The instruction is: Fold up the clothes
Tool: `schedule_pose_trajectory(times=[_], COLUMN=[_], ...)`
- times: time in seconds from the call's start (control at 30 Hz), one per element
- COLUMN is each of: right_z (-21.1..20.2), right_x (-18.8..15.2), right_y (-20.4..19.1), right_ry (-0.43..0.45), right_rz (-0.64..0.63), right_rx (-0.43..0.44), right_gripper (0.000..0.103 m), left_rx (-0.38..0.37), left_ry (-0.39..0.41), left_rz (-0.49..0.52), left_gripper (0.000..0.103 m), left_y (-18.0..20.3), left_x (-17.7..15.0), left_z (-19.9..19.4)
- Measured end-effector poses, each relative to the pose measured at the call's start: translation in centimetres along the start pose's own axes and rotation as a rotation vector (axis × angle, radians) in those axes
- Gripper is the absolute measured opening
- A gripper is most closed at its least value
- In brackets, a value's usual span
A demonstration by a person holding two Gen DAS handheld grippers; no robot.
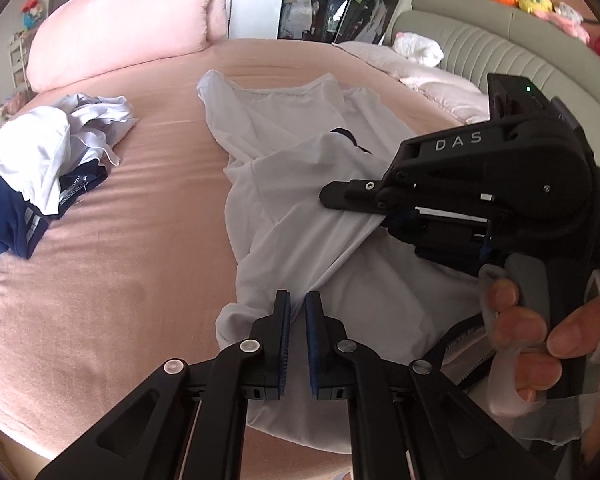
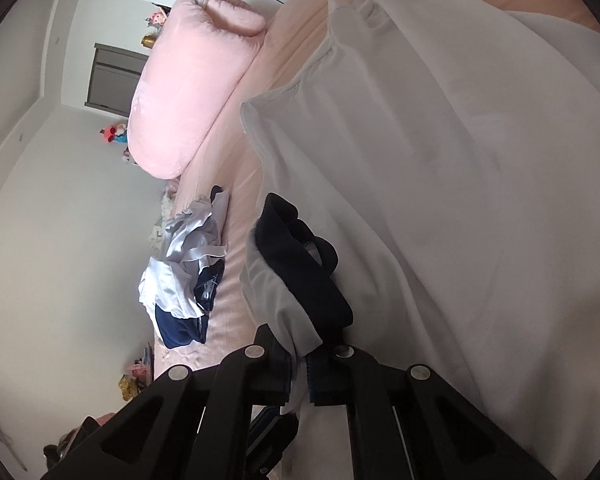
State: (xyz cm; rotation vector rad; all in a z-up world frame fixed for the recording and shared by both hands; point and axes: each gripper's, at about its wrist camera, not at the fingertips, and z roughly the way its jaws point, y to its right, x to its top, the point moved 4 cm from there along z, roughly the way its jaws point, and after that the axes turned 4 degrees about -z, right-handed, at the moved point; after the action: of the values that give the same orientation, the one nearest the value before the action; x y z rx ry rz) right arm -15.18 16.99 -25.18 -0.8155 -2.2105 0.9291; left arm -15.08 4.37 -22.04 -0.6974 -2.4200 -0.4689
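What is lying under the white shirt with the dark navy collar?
Under the white shirt with the dark navy collar only the salmon-pink bed sheet shows, all around its edges. Whether anything else lies beneath the cloth cannot be seen; the fabric covers it.

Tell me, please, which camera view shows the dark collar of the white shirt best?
The right wrist view: the dark collar lies close and large, just beyond the right gripper. The left wrist view shows only a thin dark strip.

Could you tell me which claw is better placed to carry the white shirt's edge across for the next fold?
Probably the right claw: it is shut on the white shirt near its dark collar. The left claw pinches only a bunched fold at the near edge.
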Motion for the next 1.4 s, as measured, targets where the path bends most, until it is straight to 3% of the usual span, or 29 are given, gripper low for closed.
schedule_pose_trajectory(times=[0.3,0.47,0.5,0.57,0.6,0.63,0.77,0.87,1.0,1.03,1.07,1.13,1.17,1.23,1.4], right_z=[0.3,0.4,0.4,0.4,0.4,0.4,0.3,0.6,0.6,0.6,0.5,0.2,0.1,0.1,-0.6], right_x=[-0.5,-0.7,-0.8,-1.0,-1.1,-1.2,-1.5,-1.7,-1.7,-1.6,-1.5,-1.3,-1.2,-1.2,-0.7], right_y=[0.5,0.6,0.5,0.4,0.3,0.2,-0.5,-0.7,-0.6,-0.6,-0.6,-0.9,-1.1,-1.2,-0.7], right_ry=[-0.014,-0.034,-0.041,-0.056,-0.064,-0.068,-0.07,-0.081,-0.069,-0.057,-0.037,-0.011,-0.001,0.008,0.052], right_rz=[0.053,0.075,0.077,0.078,0.078,0.075,0.049,0.035,0.034,0.035,0.032,0.001,-0.018,-0.038,-0.034], right_rx=[0.041,0.07,0.075,0.082,0.086,0.093,0.118,0.107,0.106,0.103,0.095,0.066,0.045,0.02,-0.031], right_gripper=[0.004,0.005,0.005,0.009,0.012,0.019,0.034,0.034,0.034,0.034,0.034,0.03,0.021,0.013,0.009], left_rx=[-0.033,-0.074,-0.069,-0.042,-0.034,-0.029,-0.033,0.019,0.005,0.021,0.039,0.061,0.056,0.047,0.052], left_ry=[-0.059,-0.033,-0.034,-0.043,-0.041,-0.034,-0.029,-0.064,-0.054,-0.043,-0.031,-0.01,-0.001,0.011,0.015], left_rz=[-0.071,-0.131,-0.142,-0.164,-0.172,-0.178,-0.175,-0.127,-0.067,-0.035,0.0,0.05,0.053,0.059,0.055], left_gripper=[0.006,0.008,0.013,0.035,0.06,0.07,0.07,0.07,0.068,0.06,0.035,0.016,0.013,0.009,0.007], left_y=[-0.8,-1.5,-1.8,-2.5,-2.8,-3.0,-3.9,-4.2,-3.6,-3.2,-2.8,-2.2,-2.0,-1.7,-1.5], left_x=[-0.1,0.8,0.9,0.9,0.8,0.7,0.4,0.1,-0.6,-0.8,-1.0,-1.3,-1.4,-1.6,-1.9], left_z=[-0.6,-2.8,-3.1,-3.3,-3.4,-3.4,-3.2,-1.7,-0.4,-0.4,-0.4,-0.6,-0.9,-1.3,-1.7])
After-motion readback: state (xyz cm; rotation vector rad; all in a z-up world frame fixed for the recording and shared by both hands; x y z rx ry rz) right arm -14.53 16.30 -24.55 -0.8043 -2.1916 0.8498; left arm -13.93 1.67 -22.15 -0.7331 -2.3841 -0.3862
